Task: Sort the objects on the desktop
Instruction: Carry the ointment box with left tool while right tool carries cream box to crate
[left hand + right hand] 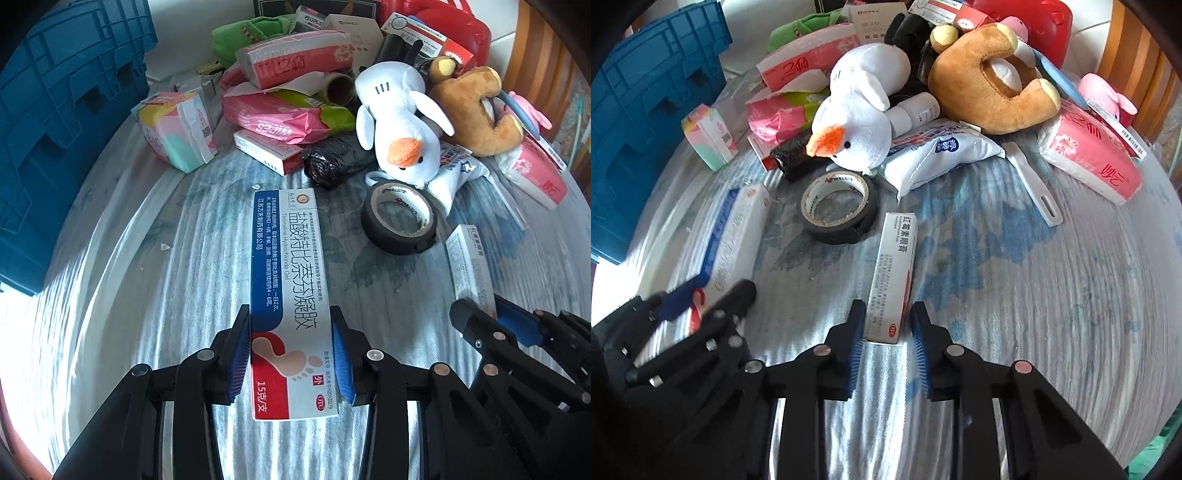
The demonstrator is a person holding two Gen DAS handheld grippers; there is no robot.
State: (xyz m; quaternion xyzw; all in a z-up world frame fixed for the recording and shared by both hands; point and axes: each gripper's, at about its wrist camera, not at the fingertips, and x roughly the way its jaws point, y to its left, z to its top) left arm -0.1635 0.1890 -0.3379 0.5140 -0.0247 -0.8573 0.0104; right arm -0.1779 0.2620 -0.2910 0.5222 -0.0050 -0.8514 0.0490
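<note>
Two long medicine cartons are lying on the striped blue-and-white cloth [1052,295] toward its near edge: a terbinafine gel box [290,295] with a footprint drawing, and a slimmer white ointment box [892,273]. Behind them one roll of black tape [838,208] is lying flat, and toward the far edge a heap is piling up: one white plush duck [857,110], one brown plush toy [990,81], one black bag roll [332,158], one white pouch [942,151], one white plastic scoop [1034,184], and several pink tissue packs. One blue crate [55,129] is standing at the cloth's left edge.

The left gripper [291,350] is pointing forward, low over the cloth, its blue pads pressing both long sides of the gel box. The right gripper [888,332] is reaching level beside it, its fingers straddling the near end of the ointment box with small gaps showing, not clamping.
</note>
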